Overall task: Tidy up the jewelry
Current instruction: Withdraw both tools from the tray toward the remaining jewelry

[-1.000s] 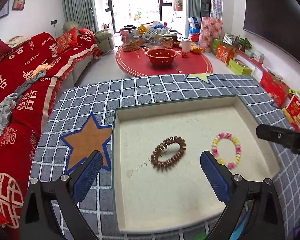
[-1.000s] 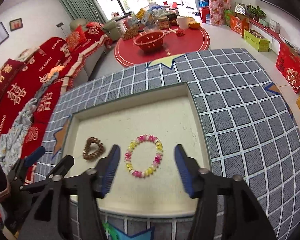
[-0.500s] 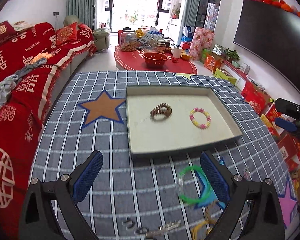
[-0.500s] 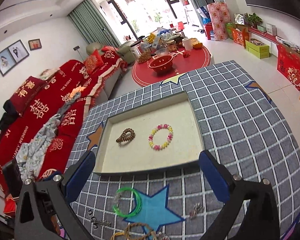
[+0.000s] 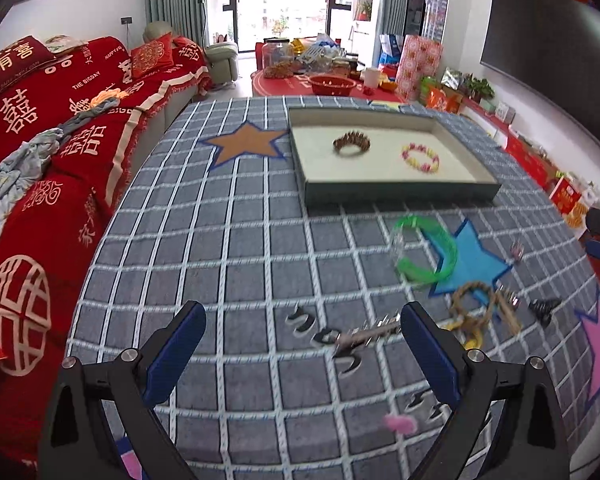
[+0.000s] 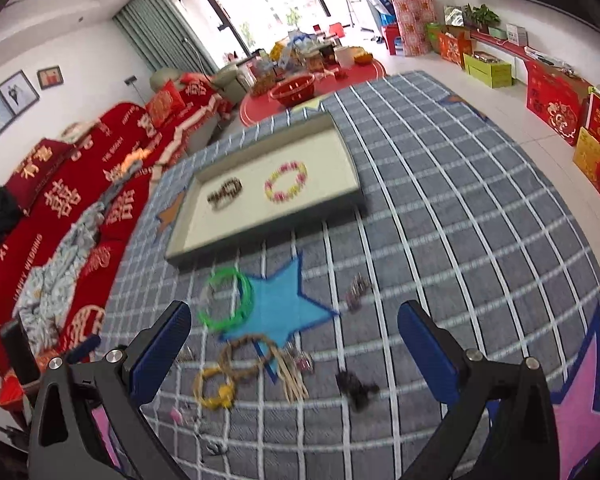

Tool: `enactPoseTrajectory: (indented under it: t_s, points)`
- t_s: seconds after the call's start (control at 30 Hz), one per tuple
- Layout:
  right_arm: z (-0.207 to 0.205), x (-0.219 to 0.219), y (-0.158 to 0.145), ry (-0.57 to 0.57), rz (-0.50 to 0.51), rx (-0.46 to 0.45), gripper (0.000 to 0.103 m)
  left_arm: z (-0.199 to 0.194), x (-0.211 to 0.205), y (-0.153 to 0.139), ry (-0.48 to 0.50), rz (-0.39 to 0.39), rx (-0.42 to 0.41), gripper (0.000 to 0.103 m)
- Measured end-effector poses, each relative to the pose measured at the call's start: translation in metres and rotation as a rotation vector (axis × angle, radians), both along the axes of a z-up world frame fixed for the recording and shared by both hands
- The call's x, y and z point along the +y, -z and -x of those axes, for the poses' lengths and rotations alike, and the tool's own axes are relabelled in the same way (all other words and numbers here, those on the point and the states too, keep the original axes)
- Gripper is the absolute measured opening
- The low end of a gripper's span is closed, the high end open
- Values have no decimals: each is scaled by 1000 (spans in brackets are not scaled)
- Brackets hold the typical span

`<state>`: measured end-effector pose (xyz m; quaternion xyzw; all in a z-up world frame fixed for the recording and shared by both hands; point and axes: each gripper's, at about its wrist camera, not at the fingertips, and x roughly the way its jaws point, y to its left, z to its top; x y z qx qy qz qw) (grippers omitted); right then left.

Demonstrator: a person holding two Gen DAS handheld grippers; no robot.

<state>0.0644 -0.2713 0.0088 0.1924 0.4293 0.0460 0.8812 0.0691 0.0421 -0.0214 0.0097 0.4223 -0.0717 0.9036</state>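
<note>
Brown bead bracelet (image 5: pixel 352 145) and pink-yellow bead bracelet (image 5: pixel 420 158) lying side by side in shallow tray (image 5: pixel 400 192) at far side of checked table cover (image 5: pixel 240 248); green bangle (image 5: pixel 424 250), braided rope loops (image 5: pixel 476 312), silver clip (image 5: pixel 364 334) sitting loose nearer, below tray; left gripper (image 5: pixel 302 346) hovering spread wide, holding nothing; right gripper (image 6: pixel 294 344) hovering spread wide, empty, over rope loops

Two bracelets (image 5: pixel 351 145) in tray (image 5: pixel 400 194), green bangle (image 5: pixel 424 250) (blurred) outside
</note>
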Motion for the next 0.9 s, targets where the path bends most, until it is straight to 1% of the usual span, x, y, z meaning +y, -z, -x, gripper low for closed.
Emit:
enactPoseTrajectory:
  t_s: [0.1, 0.17, 0.27, 0.3, 0.37, 0.47, 0.73, 0.9]
  points:
    - [16, 4, 18, -10, 47, 37, 103, 9, 1, 15, 15, -33, 25, 103]
    - [24, 6, 31, -13, 77, 68, 103, 11, 0, 21, 43, -34, 43, 103]
    - [37, 9, 49, -11, 97, 111, 103, 15, -3, 27, 57, -62, 39, 103]
    - [40, 9, 53, -8, 104, 120, 103, 16, -5, 29, 61, -81, 35, 103]
    - [44, 10, 58, -5, 124, 137, 103, 14, -9, 30, 80, -91, 30, 103]
    - [48, 11, 63, -5, 144, 152, 103, 10, -15, 32, 111, -107, 27, 103]
    - [45, 11, 71, 1, 166, 180, 103, -5, -37, 38, 231, -162, 27, 103]
    - [41, 14, 77, -14, 201, 194, 103, -13, -41, 45, 259, -176, 45, 103]
